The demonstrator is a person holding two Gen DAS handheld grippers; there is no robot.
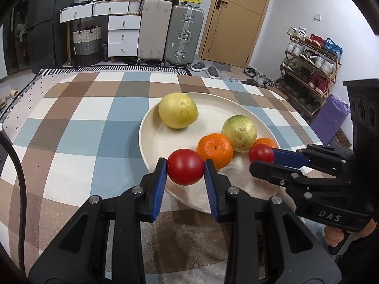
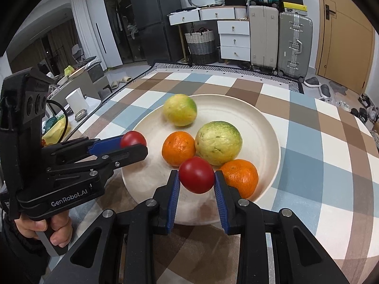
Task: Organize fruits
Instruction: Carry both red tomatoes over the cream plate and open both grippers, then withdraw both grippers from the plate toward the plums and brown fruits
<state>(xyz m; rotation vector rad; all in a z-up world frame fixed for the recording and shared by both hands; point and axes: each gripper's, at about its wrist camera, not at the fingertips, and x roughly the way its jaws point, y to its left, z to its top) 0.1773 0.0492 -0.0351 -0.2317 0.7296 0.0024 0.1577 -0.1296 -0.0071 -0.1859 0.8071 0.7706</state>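
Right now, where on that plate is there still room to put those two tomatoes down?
The plate is bare along its near-left part, below the left gripper and left of the nearer orange. The right side is crowded: two oranges and a guava touch there.

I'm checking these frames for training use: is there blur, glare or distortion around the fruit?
Left wrist view: fisheye bends the door and darkens the corners; the tomato in the left hand-held gripper is sharp with a faint highlight. Right wrist view: same curvature, plate evenly lit with soft shadows, the other tomato sharp.
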